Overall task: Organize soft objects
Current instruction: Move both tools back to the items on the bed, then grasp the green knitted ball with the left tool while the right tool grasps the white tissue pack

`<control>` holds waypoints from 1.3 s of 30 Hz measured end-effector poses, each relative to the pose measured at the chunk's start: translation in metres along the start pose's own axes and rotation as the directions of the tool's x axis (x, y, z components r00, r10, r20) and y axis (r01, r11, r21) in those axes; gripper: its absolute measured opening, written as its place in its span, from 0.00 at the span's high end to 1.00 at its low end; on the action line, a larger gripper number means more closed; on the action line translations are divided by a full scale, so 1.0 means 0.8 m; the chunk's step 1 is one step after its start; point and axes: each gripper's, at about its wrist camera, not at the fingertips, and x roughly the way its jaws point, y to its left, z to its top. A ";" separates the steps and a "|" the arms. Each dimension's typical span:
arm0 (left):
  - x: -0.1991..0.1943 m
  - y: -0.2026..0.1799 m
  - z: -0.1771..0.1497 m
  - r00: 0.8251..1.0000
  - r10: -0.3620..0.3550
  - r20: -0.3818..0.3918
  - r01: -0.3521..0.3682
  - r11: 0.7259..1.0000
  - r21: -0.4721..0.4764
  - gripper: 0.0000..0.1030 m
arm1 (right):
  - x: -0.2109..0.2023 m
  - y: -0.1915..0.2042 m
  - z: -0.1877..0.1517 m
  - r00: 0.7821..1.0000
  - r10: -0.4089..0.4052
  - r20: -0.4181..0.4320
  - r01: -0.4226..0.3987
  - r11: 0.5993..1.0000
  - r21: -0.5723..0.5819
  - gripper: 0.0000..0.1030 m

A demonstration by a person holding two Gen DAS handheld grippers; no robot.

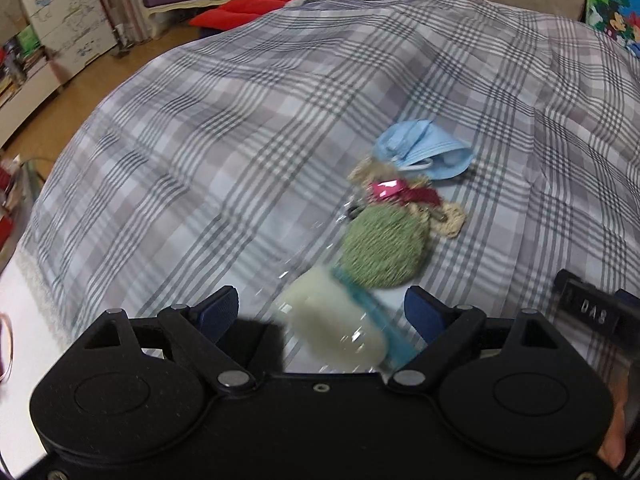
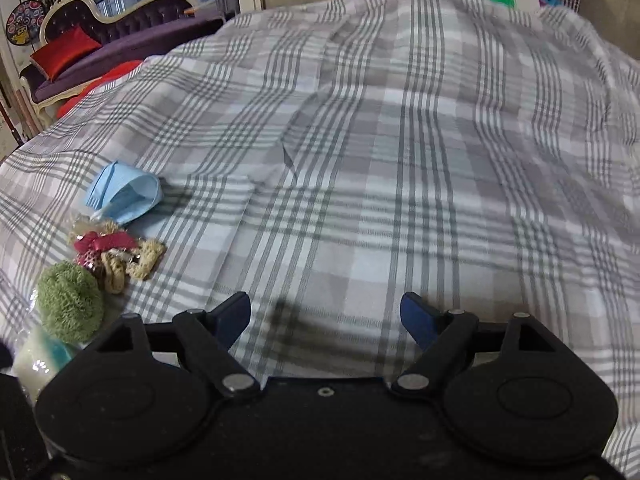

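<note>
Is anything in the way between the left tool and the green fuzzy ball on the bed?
Yes. A cream bundle in clear plastic lies between the open left tool and the green fuzzy ball, right in front of the ball. Nothing else blocks it.

A grey-and-white plaid bedsheet [image 2: 360, 160] carries a pale blue face mask [image 1: 424, 152], a moss-green pompom [image 1: 382, 248] at its 7 o'clock, beige crochet pieces [image 2: 138, 264] with a magenta bow [image 2: 100, 242], and a cream, teal-striped packet [image 1: 336, 320]; red cushions [image 1: 248, 6] at 11 o'clock.
</note>
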 end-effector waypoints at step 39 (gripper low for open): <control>-0.050 -0.001 -0.018 1.000 -0.027 0.010 0.027 0.999 0.019 0.47 | -0.012 0.009 -0.003 0.994 0.101 0.032 -0.099 0.993 -0.065 0.21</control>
